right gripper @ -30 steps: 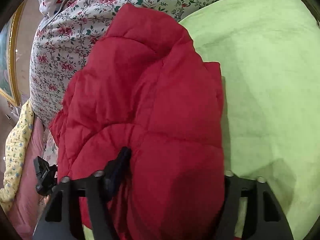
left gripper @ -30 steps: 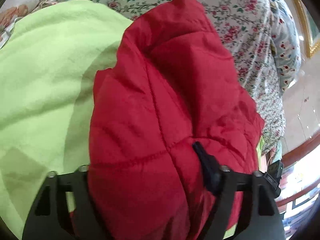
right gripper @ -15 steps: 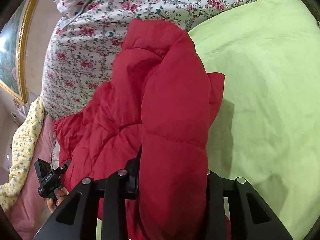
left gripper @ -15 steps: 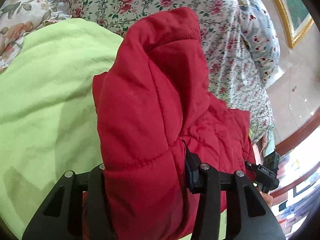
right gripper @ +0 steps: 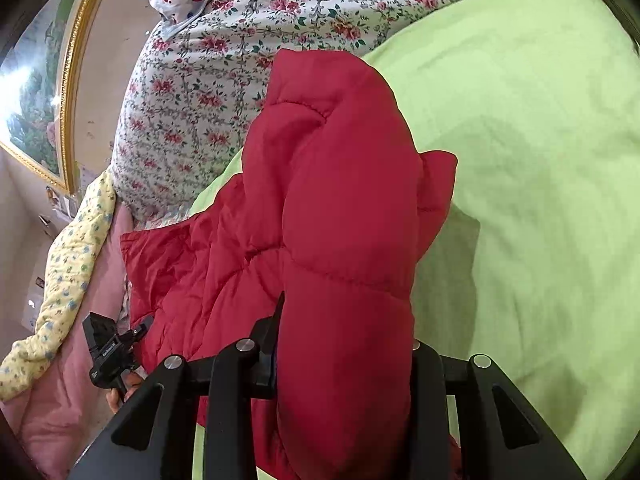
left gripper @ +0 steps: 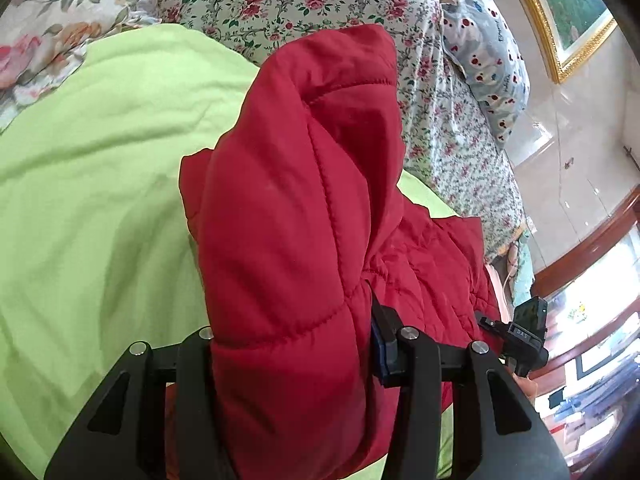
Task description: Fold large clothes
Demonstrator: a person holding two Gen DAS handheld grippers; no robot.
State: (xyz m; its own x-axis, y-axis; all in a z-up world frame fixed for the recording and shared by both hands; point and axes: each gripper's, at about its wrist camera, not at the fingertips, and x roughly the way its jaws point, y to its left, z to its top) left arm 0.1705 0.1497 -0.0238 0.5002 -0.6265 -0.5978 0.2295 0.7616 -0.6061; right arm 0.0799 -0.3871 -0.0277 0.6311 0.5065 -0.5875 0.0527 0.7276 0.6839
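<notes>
Left gripper (left gripper: 292,344) and right gripper (right gripper: 344,356) each clamp a bunched fold of the red quilted puffer jacket (left gripper: 296,216), hiding lime-green blanket (left gripper: 100,184); floral bedsheet (right gripper: 192,92) behind.

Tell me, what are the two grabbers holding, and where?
Both hold the red puffy jacket: left gripper and right gripper each pinch a thick quilted fold.

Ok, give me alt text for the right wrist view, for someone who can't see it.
The right hand-held gripper is shut on a thick fold of a red quilted jacket, which bulges up the middle of the picture. The jacket's far part trails over a lime green blanket, with a floral bedspread behind it.
</notes>
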